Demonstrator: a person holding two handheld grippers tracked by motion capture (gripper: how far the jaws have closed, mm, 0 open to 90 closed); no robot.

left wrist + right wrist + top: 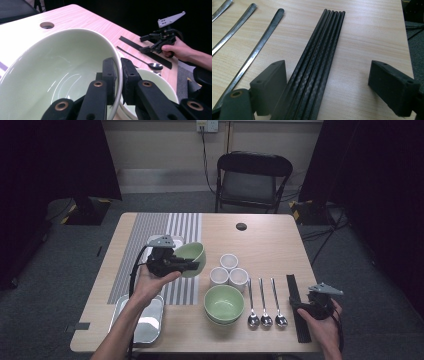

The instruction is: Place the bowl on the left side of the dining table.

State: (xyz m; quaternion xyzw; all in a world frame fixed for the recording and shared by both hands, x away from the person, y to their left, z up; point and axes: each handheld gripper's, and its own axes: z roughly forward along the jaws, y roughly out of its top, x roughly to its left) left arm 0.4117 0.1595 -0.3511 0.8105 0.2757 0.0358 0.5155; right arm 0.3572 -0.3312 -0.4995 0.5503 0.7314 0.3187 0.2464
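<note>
Jaws up close: the left gripper (118, 75) is nearly shut on the rim of the green bowl (57, 72), one pad inside the wall and one outside.
Bowl position: lifted off the table and tilted in the high view, the green bowl (190, 255) hangs over the striped placemat (181, 227), left of the three white cups (229, 270).
Second bowl: another green bowl (224, 303) sits on the wood just right of the placemat's near end, beside the three spoons (266, 304).
Right claw: the right gripper (332, 87) stands wide open and holds nothing; its jaws straddle the bundle of black chopsticks (317, 60) lying on the table.
Likely step: carrying the held bowl to a spot on the placemat, judging by where it hangs.
Doing it well: a pinch on a thin glazed rim can slip, so level the bowl gradually and lower it slowly until its foot rests flat.
Clearance: keep it away from the metal tray (142, 316) and the cups.
Release: open the jaws only once the bowl bears its own weight.
</note>
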